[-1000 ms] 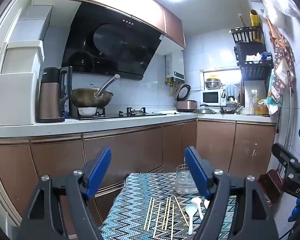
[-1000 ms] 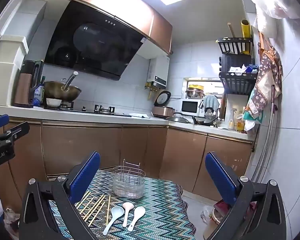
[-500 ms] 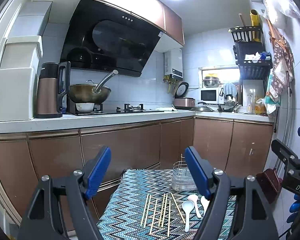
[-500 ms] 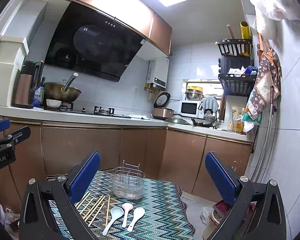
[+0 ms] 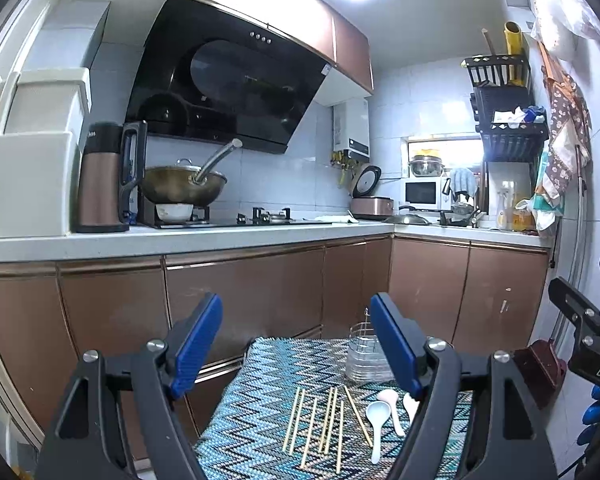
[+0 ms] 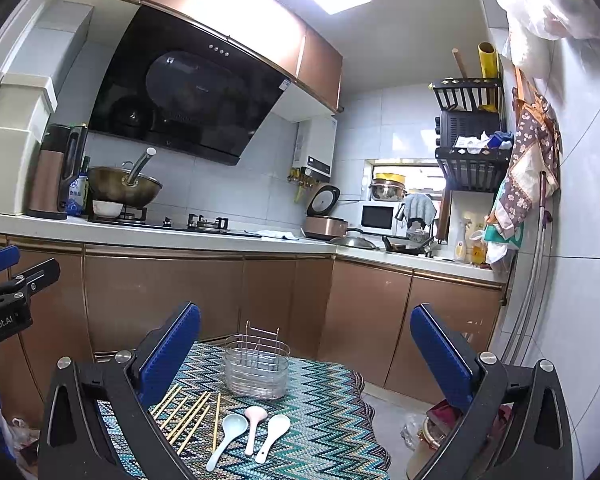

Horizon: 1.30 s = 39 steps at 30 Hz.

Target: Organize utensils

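Down on the small table with the zigzag cloth [image 6: 324,412] lie the utensils, all loose. Seen from the right wrist camera, the clear utensil holder [image 6: 257,372] with its wire insert stands upright toward the far edge, at about twelve o'clock from the spoons. Three spoons lie side by side just nearer than it — a pale blue spoon [image 6: 228,438], a pink spoon [image 6: 255,424] and a white spoon [image 6: 273,436], bowls pointing away toward the holder. At nine o'clock from them the wooden chopsticks [image 6: 188,414] are spread in a rough row, partly hidden behind the near blue pad.

Both tongs hang above the near end of the table, touching nothing. The right gripper [image 6: 306,354] has its jaws spread wide with nothing between them. The left gripper [image 5: 296,346] is likewise wide apart and holds nothing; through its gap the chopsticks [image 5: 320,424] show at six o'clock, the holder [image 5: 366,354] at about two o'clock.

Behind runs the kitchen counter [image 6: 204,238] — a wok [image 6: 124,190] on the stove at ten o'clock.
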Available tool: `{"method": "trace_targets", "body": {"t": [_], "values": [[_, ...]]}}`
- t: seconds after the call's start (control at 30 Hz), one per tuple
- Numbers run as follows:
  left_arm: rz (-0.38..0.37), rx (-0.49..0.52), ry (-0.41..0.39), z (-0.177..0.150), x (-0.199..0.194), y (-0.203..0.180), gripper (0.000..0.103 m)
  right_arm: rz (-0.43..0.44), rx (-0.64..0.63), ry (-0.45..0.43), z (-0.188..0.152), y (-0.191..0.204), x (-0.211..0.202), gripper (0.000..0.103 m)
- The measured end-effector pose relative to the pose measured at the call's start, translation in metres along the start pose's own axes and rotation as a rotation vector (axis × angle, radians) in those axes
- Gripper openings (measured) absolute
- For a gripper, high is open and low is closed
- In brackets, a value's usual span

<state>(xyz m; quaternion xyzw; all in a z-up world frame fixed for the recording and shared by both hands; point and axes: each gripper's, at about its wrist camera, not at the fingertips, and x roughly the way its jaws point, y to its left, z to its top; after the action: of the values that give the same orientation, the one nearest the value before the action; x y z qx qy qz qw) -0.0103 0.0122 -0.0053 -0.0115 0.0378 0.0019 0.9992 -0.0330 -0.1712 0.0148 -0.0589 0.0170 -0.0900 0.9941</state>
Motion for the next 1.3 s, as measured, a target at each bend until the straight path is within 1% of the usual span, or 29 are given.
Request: {"method": "trace_targets", "body": {"t": [0.1, 0.47, 0.6, 0.9, 1.1, 1.3], "values": [[0.008, 0.012, -0.006, 0.000, -0.001, -0.002, 0.075, -0.003, -0.005, 0.004, -0.001, 0.000, 0.000, 0.103], [0.032, -0.014, 0.009, 0.001, 0.002, 0.009, 0.075, -0.016, -0.007, 0.010, -0.002, 0.000, 0.002, 0.103], [0.023, -0.029, 0.016, 0.001, 0.002, 0.011, 0.075, -0.015, -0.012, 0.016, -0.002, 0.001, 0.003, 0.103], [0.034, -0.034, -0.014, 0.001, -0.002, 0.010, 0.075, -0.018, -0.020, 0.020, -0.001, 0.003, 0.003, 0.103], [0.036, -0.042, 0.003, -0.002, 0.007, 0.013, 0.075, -0.021, -0.023, 0.027, -0.002, 0.003, 0.007, 0.103], [0.039, -0.033, 0.019, -0.008, 0.020, 0.010, 0.075, -0.019, -0.035, 0.060, -0.009, 0.003, 0.023, 0.103]]}}
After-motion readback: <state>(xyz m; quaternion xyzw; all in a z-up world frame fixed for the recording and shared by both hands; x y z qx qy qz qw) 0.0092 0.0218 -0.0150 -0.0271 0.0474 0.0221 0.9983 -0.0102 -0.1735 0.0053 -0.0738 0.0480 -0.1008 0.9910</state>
